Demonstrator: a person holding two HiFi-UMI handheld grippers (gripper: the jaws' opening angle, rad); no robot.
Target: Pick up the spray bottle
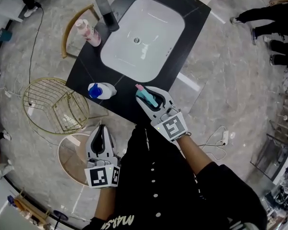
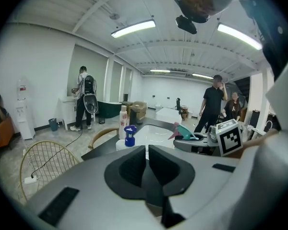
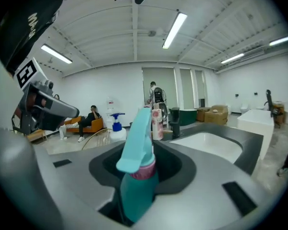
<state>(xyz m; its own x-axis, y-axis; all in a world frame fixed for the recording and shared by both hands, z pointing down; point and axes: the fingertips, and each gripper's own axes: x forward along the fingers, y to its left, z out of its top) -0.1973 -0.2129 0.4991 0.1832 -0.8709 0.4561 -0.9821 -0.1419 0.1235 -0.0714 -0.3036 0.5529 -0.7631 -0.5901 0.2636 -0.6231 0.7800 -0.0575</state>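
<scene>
The teal spray bottle (image 1: pixel 144 95) with its pink collar lies between the fingers of my right gripper (image 1: pixel 149 97), over the near edge of the black counter (image 1: pixel 84 74). In the right gripper view the bottle's neck (image 3: pixel 136 176) is clamped between the jaws and its trigger head points forward; the right gripper (image 3: pixel 143 153) is shut on it. Whether the bottle rests on the counter I cannot tell. My left gripper (image 1: pixel 101 130) hangs lower left, off the counter, shut and holding nothing. In its own view the left gripper (image 2: pixel 147 150) shows both pads pressed together.
A white bottle with a blue pump (image 1: pixel 101 90) lies left of the spray bottle. A pink bottle (image 1: pixel 89 33) and a black faucet (image 1: pixel 107 12) stand beside the white basin (image 1: pixel 149 13). A gold wire basket (image 1: pixel 36 87) and a round stool (image 1: pixel 69 155) are at the left. People stand at the right.
</scene>
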